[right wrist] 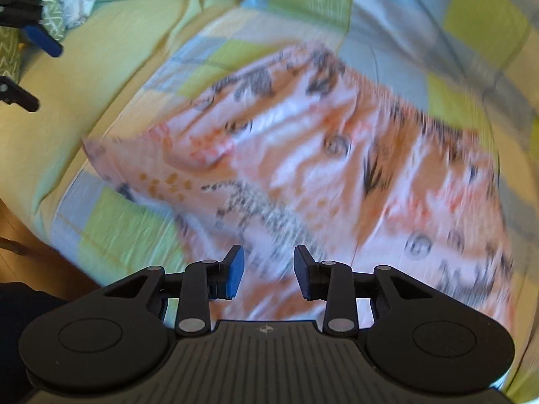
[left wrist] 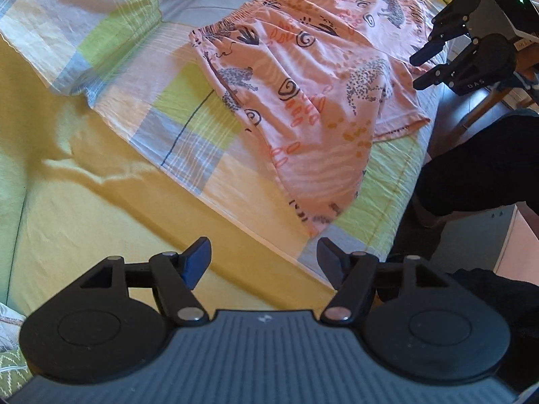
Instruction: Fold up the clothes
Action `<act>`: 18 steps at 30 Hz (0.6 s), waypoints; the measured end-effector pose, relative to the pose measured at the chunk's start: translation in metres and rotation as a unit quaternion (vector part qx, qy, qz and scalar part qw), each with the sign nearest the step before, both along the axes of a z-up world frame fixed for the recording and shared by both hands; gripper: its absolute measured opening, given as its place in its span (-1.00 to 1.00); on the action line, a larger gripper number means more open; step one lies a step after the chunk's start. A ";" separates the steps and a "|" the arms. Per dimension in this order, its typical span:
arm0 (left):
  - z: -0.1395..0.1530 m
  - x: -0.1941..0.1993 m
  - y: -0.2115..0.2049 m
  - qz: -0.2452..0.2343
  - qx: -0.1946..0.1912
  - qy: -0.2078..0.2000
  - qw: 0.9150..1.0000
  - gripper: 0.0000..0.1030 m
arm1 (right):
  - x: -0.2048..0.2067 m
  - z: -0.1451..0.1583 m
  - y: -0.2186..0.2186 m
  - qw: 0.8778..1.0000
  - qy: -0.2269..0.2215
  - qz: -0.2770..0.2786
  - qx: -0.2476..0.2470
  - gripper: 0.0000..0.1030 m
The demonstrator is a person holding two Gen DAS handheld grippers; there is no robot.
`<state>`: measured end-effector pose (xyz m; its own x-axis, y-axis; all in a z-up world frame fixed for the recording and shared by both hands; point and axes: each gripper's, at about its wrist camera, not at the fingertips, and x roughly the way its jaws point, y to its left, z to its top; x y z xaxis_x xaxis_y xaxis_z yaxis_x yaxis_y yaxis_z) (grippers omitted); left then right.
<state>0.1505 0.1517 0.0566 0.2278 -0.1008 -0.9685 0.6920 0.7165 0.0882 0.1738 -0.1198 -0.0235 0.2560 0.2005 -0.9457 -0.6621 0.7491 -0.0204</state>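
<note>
On the bed, a pink pair of shorts (left wrist: 303,80) printed with leopards and spirals lies spread flat over a checked quilt (left wrist: 111,33) of green, blue and pale yellow squares, with its gathered waistband toward the far side. Both claws hang above it, pointing steeply down. The left claw (left wrist: 264,262) stands wide open with nothing between its 2 fingers. The right claw (right wrist: 267,271) is partly open and empty too, directly over the blurred fabric.
</note>
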 end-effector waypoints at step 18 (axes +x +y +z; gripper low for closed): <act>-0.037 0.034 -0.061 -0.045 0.030 0.055 0.997 0.27 | -0.013 -0.080 -0.104 0.908 0.195 -0.333 0.162 -0.98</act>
